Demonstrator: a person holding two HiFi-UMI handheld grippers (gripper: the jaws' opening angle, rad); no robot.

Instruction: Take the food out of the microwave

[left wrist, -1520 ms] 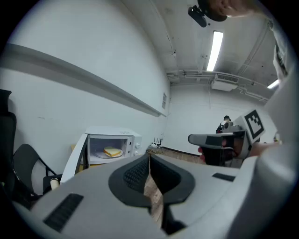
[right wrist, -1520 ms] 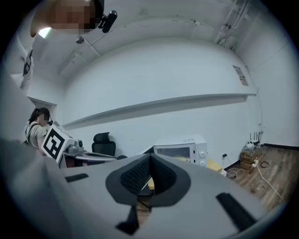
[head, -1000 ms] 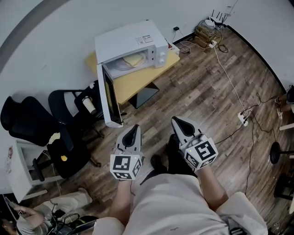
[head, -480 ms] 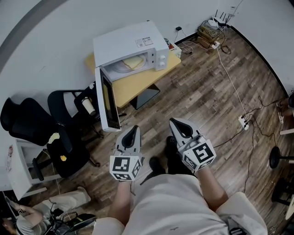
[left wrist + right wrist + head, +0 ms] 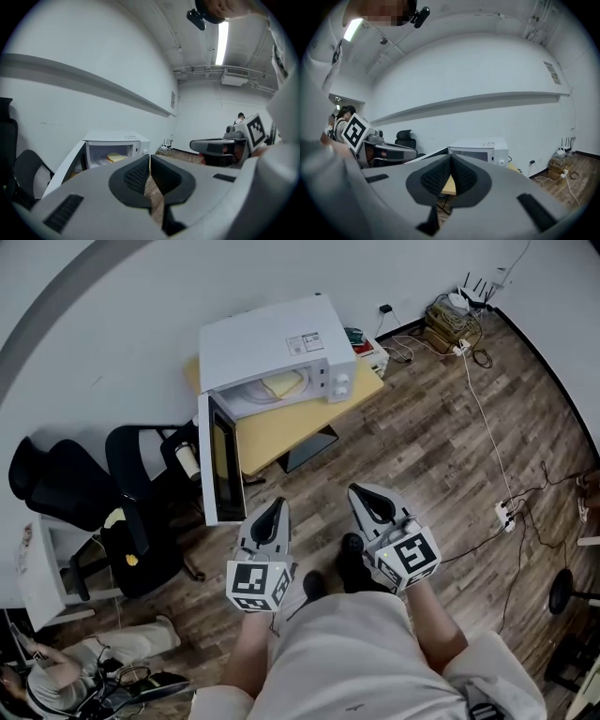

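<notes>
Barely begun; entries run left to right.

- Chair: black, beside the table, no part in the task.
- Door: swung wide open, so the opening step looks done.
- Microwave: white, standing on a yellow table against the wall.
- Food: a flat pale-yellow piece on a plate inside the microwave, untouched. Reaching in, gripping and lifting it out all remain.
- Left gripper: held in front of the person, well apart from the microwave. Its jaws are pressed together with nothing between them.
- Right gripper: level with the left one and equally far from the food. Its jaws are likewise pressed together and empty.

Changes from a second ago:
- The microwave, table and door sit slightly further right and lower in the head view, and the floor cables at right have shifted too.
- This suggests the person is walking up.
- Both grippers keep the same pose before the body, jaws closed throughout.
- The food has not moved.
</notes>
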